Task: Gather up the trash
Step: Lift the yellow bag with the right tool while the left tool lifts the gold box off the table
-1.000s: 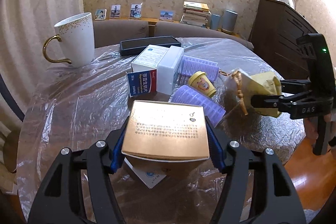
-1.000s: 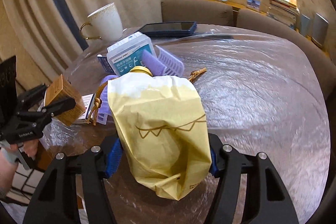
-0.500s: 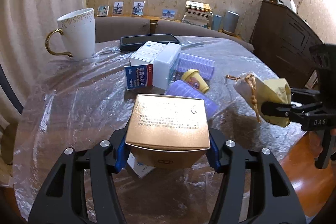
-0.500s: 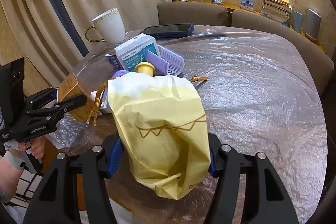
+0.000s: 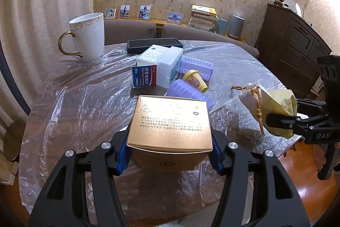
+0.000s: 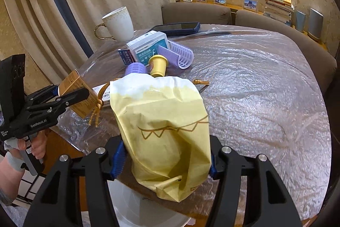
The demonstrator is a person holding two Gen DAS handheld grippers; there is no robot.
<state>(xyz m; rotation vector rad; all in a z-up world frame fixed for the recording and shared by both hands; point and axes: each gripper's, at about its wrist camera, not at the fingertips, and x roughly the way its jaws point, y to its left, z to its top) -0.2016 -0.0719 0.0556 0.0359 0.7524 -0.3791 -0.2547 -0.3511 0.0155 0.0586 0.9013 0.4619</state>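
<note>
Left wrist view: the left gripper point(image 5: 170, 150) tilts downward, clamping the gold box point(image 5: 170, 124) above the near edge of the bench point(image 5: 74, 103). The mug point(image 5: 89, 35) now sits farther off than before.

Right wrist view: the right gripper point(image 6: 164, 160), jaws just squeezing tighter, grips the yellow bag point(image 6: 165, 127), now beyond the bench edge, over a white bin point(image 6: 138, 210).

A round table point(image 5: 70, 99) is covered by clear plastic film point(image 6: 265, 82); a mug point(image 5: 89, 35) is seen at ten o'clock, boxes point(image 5: 159, 65) near centre.
</note>
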